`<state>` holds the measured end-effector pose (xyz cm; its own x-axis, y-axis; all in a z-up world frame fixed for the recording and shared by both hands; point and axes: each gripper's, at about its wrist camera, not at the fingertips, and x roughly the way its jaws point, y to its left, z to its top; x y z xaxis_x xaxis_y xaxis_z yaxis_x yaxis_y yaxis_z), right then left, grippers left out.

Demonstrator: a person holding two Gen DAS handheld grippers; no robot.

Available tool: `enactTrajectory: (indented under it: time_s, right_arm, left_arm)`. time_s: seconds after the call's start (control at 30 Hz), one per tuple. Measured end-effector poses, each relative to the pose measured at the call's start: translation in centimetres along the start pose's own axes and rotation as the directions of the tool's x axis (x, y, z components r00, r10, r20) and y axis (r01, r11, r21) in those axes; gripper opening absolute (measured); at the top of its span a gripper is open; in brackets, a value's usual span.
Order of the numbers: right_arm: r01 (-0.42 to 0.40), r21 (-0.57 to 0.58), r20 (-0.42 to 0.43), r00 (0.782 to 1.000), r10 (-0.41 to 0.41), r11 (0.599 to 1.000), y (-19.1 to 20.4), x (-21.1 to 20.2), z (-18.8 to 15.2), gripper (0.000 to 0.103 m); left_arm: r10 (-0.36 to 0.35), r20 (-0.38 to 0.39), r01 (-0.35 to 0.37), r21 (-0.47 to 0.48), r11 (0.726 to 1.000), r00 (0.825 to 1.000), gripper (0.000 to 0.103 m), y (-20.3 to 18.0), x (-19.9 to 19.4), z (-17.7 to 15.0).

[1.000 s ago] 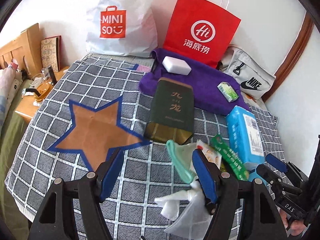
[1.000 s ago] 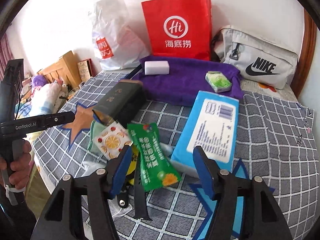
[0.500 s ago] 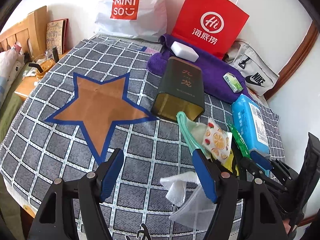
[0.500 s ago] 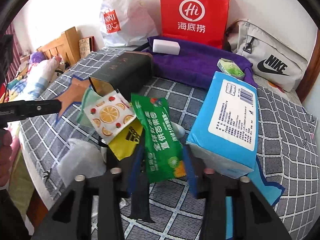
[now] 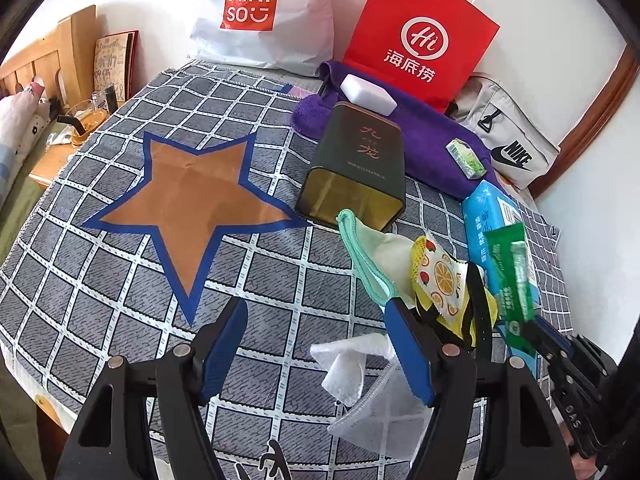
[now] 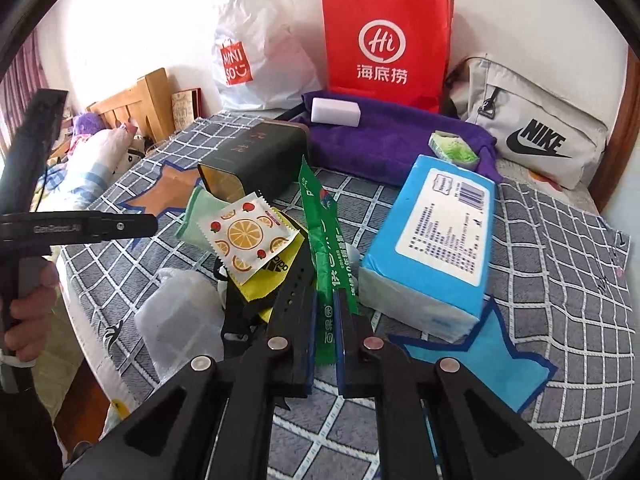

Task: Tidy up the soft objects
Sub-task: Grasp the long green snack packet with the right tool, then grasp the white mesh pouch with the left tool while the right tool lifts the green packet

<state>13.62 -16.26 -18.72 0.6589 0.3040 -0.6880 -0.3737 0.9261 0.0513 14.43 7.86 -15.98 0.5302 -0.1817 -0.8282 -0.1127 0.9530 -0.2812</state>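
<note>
My right gripper (image 6: 326, 300) is closing its jaws, and the pads press on the lower end of a green snack packet (image 6: 320, 216), which stands on edge. To the packet's left lie an orange-print sachet (image 6: 248, 236), a yellow cloth (image 6: 272, 276) and a mint-green cloth (image 6: 200, 216); to its right lies a blue tissue pack (image 6: 436, 240). My left gripper (image 5: 316, 308) hangs open over the checked cloth with nothing between its fingers. A white mesh pouch (image 5: 376, 416) and a crumpled tissue (image 5: 344, 364) lie by its right finger.
A dark tin (image 5: 356, 168) lies on its side mid-table. Behind it a purple towel (image 5: 432, 132) carries a white block (image 5: 368, 90) and a small green pack (image 5: 466, 158). Red (image 5: 420, 36), white (image 5: 260, 12) and grey Nike (image 5: 516, 148) bags line the wall. The table edge (image 6: 92, 332) drops off at the left.
The right jaws went from wide open to closed on the green packet, which has turned from flat onto its edge. The left gripper tipped slightly down and stayed open.
</note>
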Motion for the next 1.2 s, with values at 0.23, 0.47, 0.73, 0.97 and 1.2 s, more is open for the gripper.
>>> enactTrajectory:
  time_s: [0.23, 0.47, 0.73, 0.97, 1.2]
  right_arm:
    - [0.046, 0.000, 0.005, 0.999, -0.046, 0.999, -0.7, -3.1, -2.5, 0.008]
    - [0.141, 0.030, -0.063, 0.988, -0.139, 0.990, -3.1, -3.0, -5.6, 0.008]
    - [0.085, 0.045, -0.084, 0.993, -0.081, 0.995, -3.0, 0.0, -6.7, 0.017]
    - [0.078, 0.036, -0.040, 0.996, -0.077, 0.996, -2.9, 0.4, -5.8, 0.063]
    - [0.086, 0.054, -0.027, 0.996, -0.085, 0.995, -3.5, 0.9, -4.7, 0.068]
  left_arm:
    - [-0.029, 0.011, 0.029, -0.001, 1.000, 1.000, 0.069, -0.1, -0.1, -0.1]
    - [-0.045, 0.005, 0.045, 0.009, 0.999, 0.999, 0.069, -0.7, 0.7, 0.0]
    - [-0.023, -0.056, 0.027, 0.074, 0.997, 0.998, 0.069, -1.1, 1.7, -2.3]
    - [-0.038, -0.092, 0.044, 0.073, 0.996, 0.995, 0.069, 0.1, 1.5, -4.5]
    - [-0.041, -0.111, 0.054, 0.117, 0.992, 0.993, 0.069, -0.4, 1.4, -6.2]
